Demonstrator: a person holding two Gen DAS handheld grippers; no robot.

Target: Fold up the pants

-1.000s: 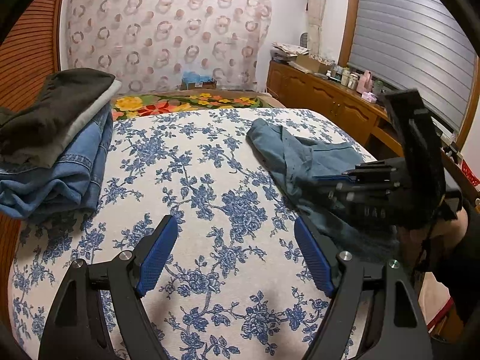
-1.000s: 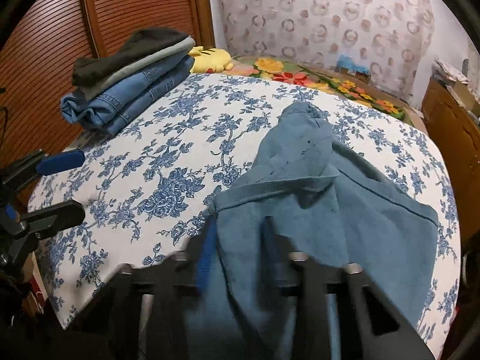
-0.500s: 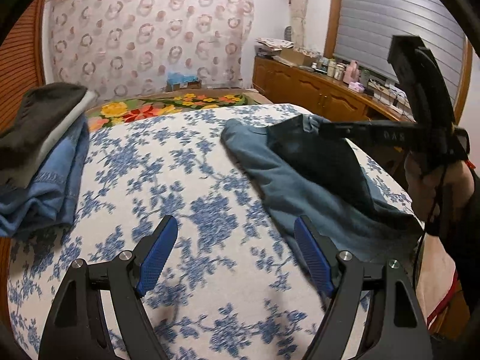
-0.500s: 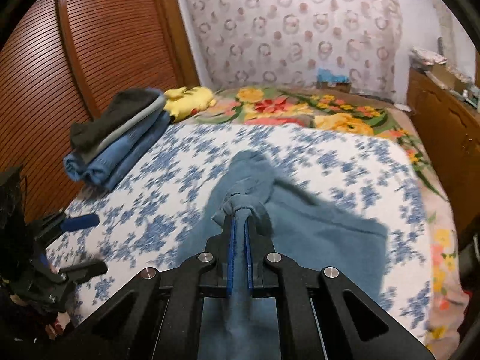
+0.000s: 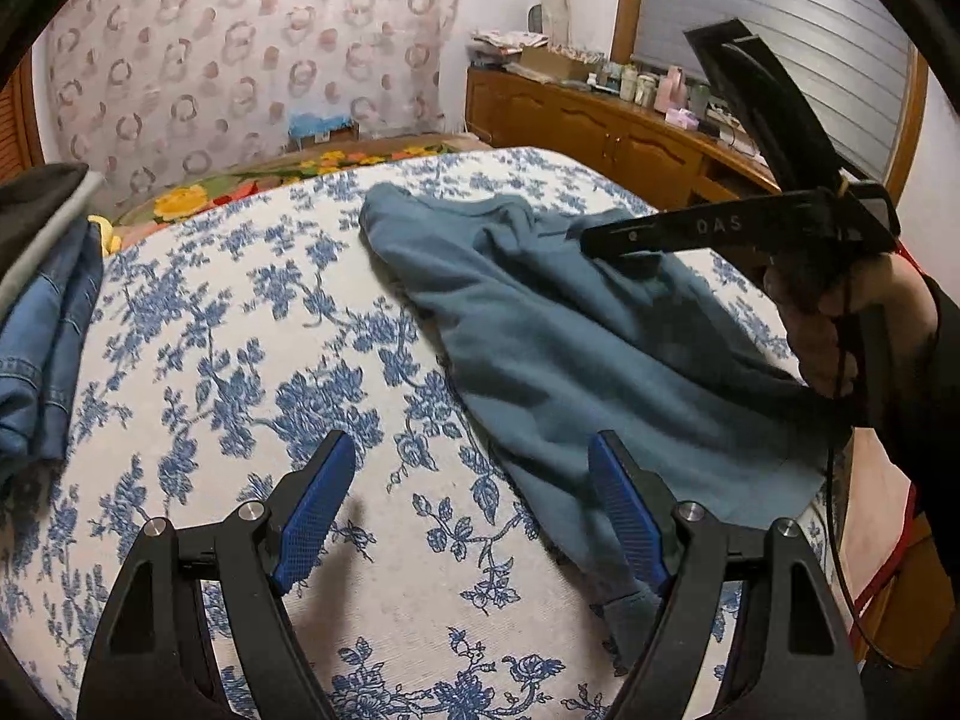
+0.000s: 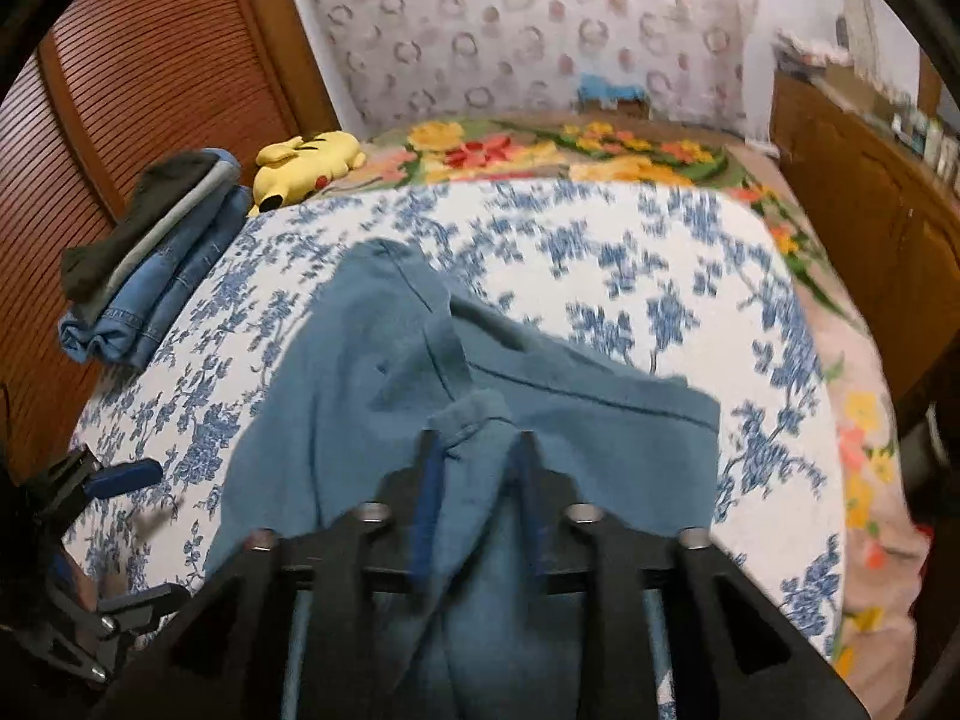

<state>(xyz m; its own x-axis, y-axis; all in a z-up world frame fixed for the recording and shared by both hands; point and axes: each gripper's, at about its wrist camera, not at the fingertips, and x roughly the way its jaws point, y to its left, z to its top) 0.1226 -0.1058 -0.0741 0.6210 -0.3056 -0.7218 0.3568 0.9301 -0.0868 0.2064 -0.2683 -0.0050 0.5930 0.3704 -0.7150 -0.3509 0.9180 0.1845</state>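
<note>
Letting go: right tool (image 6: pixel 474 504) has just been opening, a fold of the blue pants (image 6: pixel 372 372) loose between its pads, probably dropping that edge onto the bed (image 5: pixel 252 324). Left tool (image 5: pixel 462 510) gapes wide and empty above the bedspread beside the pants, ready to grab. Pants' near end is cut off; frame blurry.

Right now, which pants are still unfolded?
The teal pants, spread loose and rumpled across the floral bedspread between the grippers. The denim and dark ones are already folded in the stack at the bed's edge.
</note>
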